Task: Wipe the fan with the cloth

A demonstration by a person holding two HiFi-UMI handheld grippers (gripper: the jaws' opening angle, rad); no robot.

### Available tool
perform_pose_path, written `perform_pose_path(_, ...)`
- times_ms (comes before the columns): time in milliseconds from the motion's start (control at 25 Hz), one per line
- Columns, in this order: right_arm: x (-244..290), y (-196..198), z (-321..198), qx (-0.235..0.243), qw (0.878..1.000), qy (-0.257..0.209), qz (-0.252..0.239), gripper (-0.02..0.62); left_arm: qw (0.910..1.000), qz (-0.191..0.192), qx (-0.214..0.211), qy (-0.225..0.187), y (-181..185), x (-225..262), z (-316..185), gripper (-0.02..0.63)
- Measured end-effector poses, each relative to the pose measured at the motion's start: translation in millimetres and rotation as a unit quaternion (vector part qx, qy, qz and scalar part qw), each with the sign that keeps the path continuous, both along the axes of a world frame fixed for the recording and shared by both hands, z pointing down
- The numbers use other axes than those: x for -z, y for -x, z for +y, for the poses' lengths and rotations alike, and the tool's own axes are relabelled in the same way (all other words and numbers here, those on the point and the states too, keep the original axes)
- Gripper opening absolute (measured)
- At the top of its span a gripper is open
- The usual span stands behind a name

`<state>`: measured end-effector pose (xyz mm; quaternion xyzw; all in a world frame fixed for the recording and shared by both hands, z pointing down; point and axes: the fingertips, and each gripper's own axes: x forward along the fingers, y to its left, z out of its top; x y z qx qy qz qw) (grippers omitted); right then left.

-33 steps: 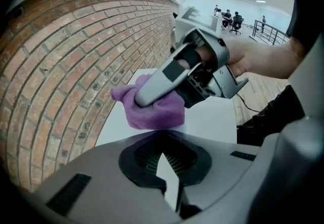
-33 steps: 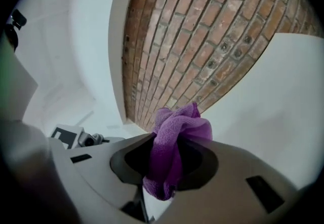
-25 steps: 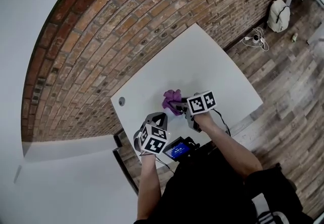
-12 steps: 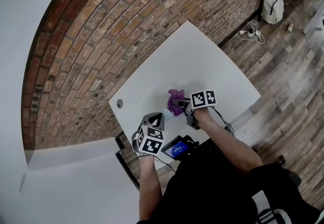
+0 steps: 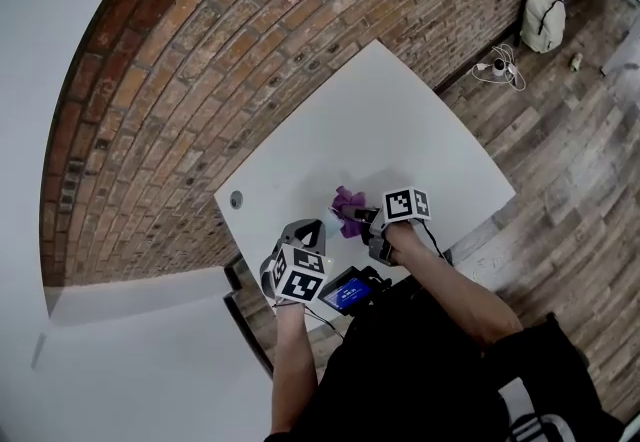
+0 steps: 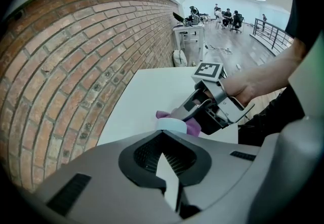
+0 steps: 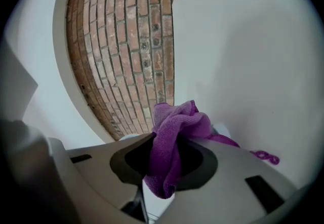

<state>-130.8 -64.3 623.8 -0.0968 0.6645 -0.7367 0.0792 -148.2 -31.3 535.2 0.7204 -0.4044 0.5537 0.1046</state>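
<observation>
Cloth (image 7: 174, 142), purple and bunched, is clamped in the right gripper (image 7: 164, 170): jaws tight on it, a fold hanging down between them. That wad sits right up against the small pale round fan (image 6: 169, 125) on the white table (image 5: 400, 130), near the table's front edge. Left gripper (image 6: 169, 180) hovers just beside, jaws pressed together, nothing in them. Brick wall (image 5: 200, 80) runs behind the table.

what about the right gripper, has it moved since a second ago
Yes, slightly: the right gripper, shut on the purple cloth, shifted toward the white table's near edge, away from its round hole.
</observation>
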Motion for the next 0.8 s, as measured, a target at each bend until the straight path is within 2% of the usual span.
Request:
perform_pose_path(80,-3,-7,6,0.014,1.000,0.002,-0.002,0.094,1.0000,0.002,-0.001,-0.001,0,0,0,-0.002)
perform_pose_path(280,5,-10,-38,-0.047,0.999,0.004,-0.022,0.094,1.0000,0.005,0.003,-0.003,1,0,0,-0.002)
perform_pose_path(360,11,4,-48,-0.040,0.999,-0.002,-0.028,0.094,1.0000,0.006,0.004,-0.003,0,0,0,0.000)
perform_pose_path(520,8,26,-36,-0.007,0.999,0.009,-0.030,0.094,1.0000,0.006,0.004,-0.002,-2,-1,1,-0.002)
perform_pose_path(680,6,11,-18,-0.031,0.998,0.034,-0.036,0.094,1.0000,0.005,0.004,-0.004,0,0,0,-0.002)
perform_pose_path(800,3,-4,5,-0.013,0.999,0.028,-0.019,0.094,1.0000,0.005,0.003,-0.006,0,0,0,-0.002)
